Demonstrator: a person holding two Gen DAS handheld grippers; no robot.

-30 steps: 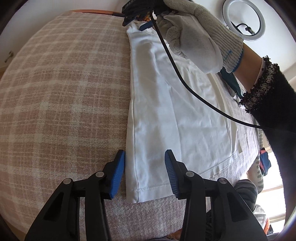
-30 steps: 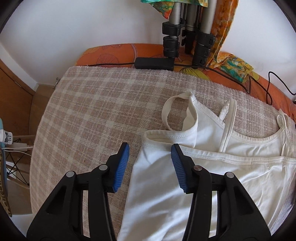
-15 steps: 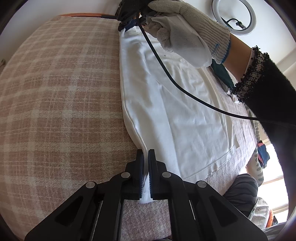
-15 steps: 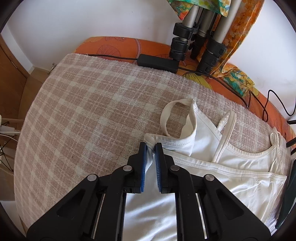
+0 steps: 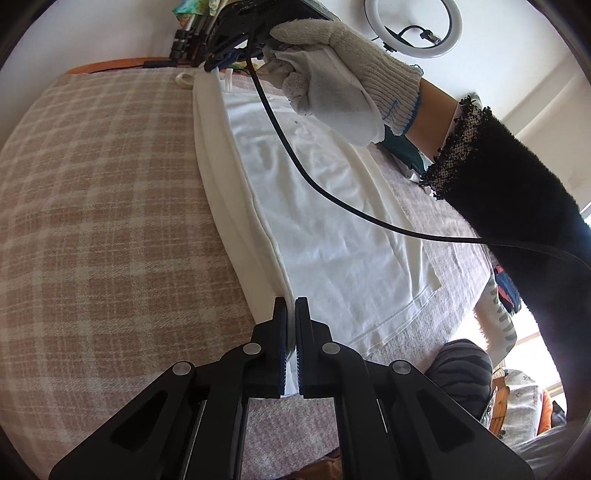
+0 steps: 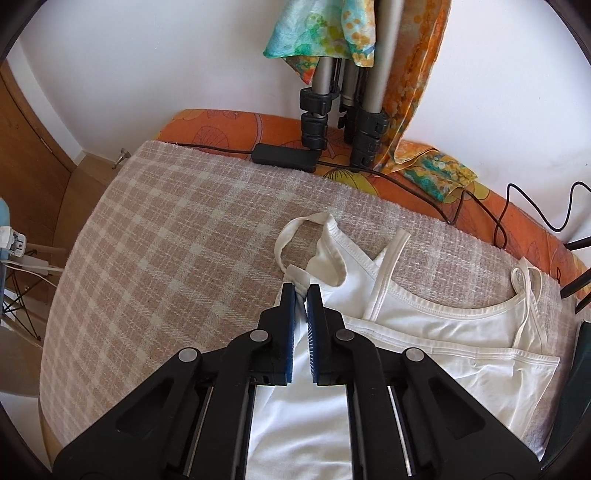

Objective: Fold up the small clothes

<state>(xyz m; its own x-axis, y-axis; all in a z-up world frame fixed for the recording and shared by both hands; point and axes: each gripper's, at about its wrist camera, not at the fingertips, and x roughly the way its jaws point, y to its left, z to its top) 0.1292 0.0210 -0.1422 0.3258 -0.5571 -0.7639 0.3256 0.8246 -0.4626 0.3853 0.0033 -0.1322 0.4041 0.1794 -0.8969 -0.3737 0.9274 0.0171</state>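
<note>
On the checked blanket (image 5: 110,192) lay a white camisole (image 5: 325,236), its left side edge raised. The left gripper (image 5: 291,310) pinched its hem corner, and the right gripper (image 6: 301,295) pinched its top corner by the strap (image 6: 295,236).

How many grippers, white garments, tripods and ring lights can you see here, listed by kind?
Grippers: 2, left gripper and right gripper, both shut on the white camisole
White garments: 1
Tripods: 1, tripod
Ring lights: 1, ring light
Total: 5
</note>
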